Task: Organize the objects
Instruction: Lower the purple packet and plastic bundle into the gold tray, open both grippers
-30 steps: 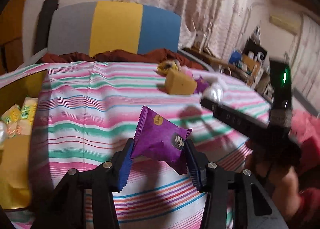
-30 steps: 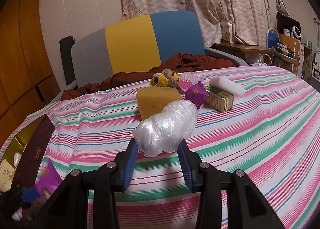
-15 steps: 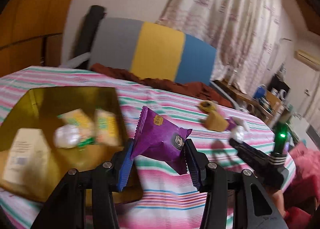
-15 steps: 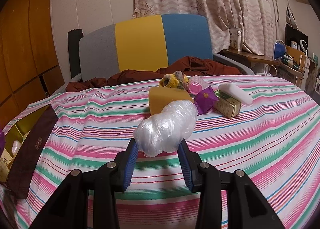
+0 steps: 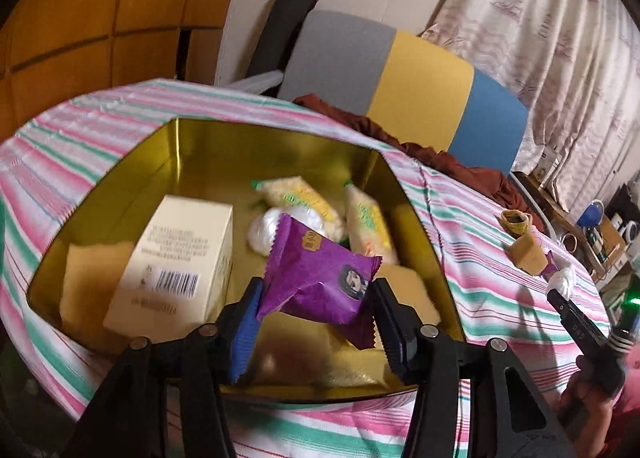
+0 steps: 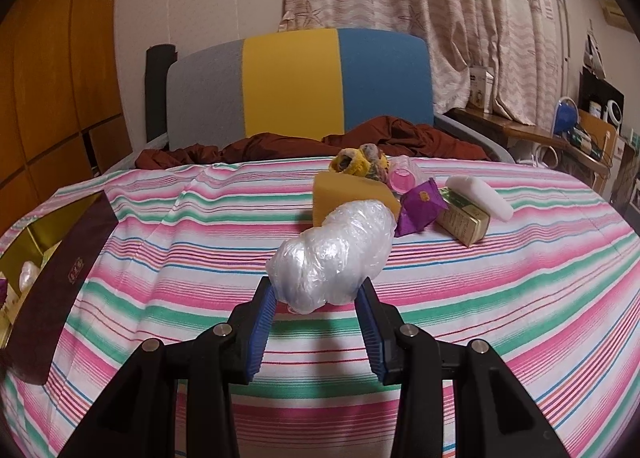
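Observation:
My left gripper [image 5: 316,310] is shut on a purple snack packet [image 5: 320,278] and holds it over the open gold box [image 5: 100,186]. The box holds a cream carton [image 5: 176,258], a white plastic wad [image 5: 268,230] and two yellow snack packets [image 5: 364,222]. My right gripper [image 6: 316,306] is shut on a clear plastic bundle [image 6: 336,254] above the striped tablecloth [image 6: 500,298]. Behind it lie a yellow sponge [image 6: 344,190], another purple packet [image 6: 420,210], a green-gold carton [image 6: 464,218] and a white roll [image 6: 480,194].
The gold box with its dark lid [image 6: 60,282] sits at the left edge in the right wrist view. A yellow scrunchie [image 6: 356,162] and a pink cup [image 6: 404,178] lie at the back. A grey, yellow and blue chair back [image 6: 296,82] stands behind the table.
My left gripper has swung left with the purple packet, from over the bare cloth to over the gold box. My right gripper holds its bundle and has drifted slightly.

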`<state>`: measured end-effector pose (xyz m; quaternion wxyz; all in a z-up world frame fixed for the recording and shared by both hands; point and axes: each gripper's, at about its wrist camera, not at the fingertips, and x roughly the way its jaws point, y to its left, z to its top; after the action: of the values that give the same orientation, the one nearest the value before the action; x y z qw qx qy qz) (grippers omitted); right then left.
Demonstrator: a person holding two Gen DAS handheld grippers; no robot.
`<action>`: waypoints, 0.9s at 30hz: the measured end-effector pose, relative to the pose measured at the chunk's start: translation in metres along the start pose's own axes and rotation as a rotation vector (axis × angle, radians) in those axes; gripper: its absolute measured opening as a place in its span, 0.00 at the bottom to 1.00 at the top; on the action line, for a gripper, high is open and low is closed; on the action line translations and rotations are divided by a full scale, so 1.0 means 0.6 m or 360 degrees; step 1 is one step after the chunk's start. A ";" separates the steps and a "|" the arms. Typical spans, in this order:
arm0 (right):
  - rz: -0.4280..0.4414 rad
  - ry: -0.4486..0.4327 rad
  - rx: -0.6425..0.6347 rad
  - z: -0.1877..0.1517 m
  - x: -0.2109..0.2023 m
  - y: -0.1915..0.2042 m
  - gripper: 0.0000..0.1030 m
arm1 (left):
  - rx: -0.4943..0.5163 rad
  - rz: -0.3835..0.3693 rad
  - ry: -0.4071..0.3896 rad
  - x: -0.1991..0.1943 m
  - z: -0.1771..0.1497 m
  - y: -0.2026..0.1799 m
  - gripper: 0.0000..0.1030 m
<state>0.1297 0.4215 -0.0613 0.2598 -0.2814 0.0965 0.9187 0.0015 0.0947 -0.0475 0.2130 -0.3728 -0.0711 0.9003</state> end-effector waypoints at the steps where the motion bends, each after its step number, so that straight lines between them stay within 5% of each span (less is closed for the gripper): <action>1: -0.0002 0.0001 -0.0014 0.001 0.000 0.003 0.39 | 0.0011 0.0025 -0.0004 -0.001 -0.003 0.000 0.55; 7: 0.0059 0.0008 -0.0149 0.007 -0.007 0.038 0.39 | 0.0000 0.0003 -0.0014 -0.009 -0.010 -0.002 0.72; 14: 0.0347 -0.0001 -0.0089 0.033 -0.025 0.108 0.39 | 0.0062 -0.0005 -0.0087 -0.030 -0.020 -0.011 0.87; 27: 0.0785 0.0050 -0.0456 0.100 -0.029 0.316 0.39 | 0.0087 -0.0029 -0.0108 -0.045 -0.031 -0.006 0.93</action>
<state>0.0131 0.2729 0.0040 -0.0156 -0.2976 0.0353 0.9539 0.0331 0.0856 -0.0423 0.2286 -0.3356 -0.0571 0.9121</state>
